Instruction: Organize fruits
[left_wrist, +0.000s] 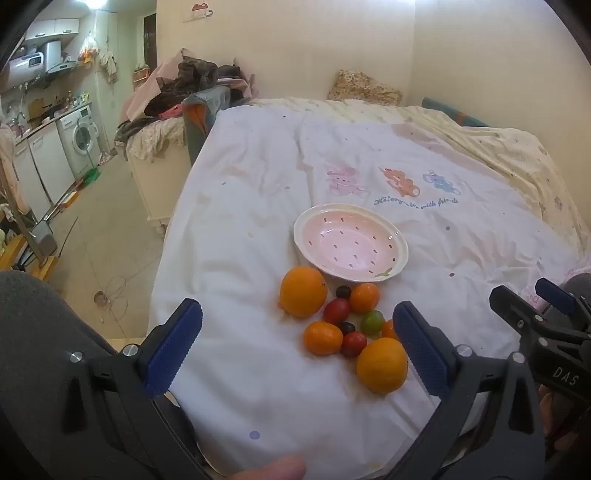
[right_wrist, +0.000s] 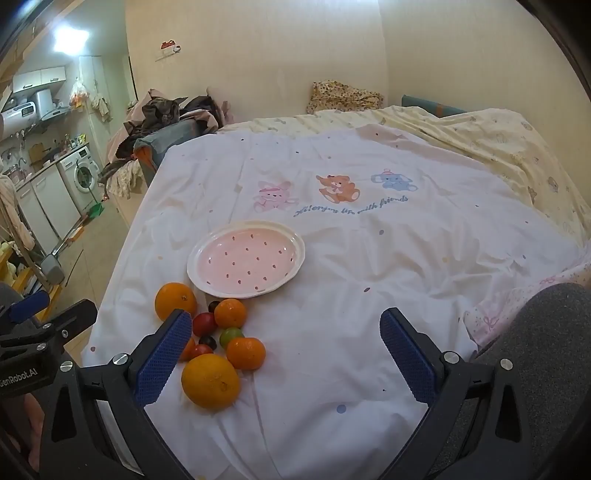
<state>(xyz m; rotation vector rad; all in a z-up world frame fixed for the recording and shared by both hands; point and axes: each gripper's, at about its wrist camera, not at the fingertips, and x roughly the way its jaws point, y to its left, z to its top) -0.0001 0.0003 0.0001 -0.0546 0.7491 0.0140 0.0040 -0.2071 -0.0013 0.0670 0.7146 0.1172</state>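
Both grippers are wide open and holding nothing. In the left wrist view the left gripper (left_wrist: 297, 345) sits low in the frame, its blue pads either side of the fruit pile (left_wrist: 341, 326): oranges, small tomatoes and a couple of dark grapes, bunched on the white sheet (left_wrist: 258, 206) just below the pink plate (left_wrist: 351, 242) at frame center. In the right wrist view the right gripper (right_wrist: 284, 356) hangs over bare sheet, with the fruit at lower left and the plate just above it.
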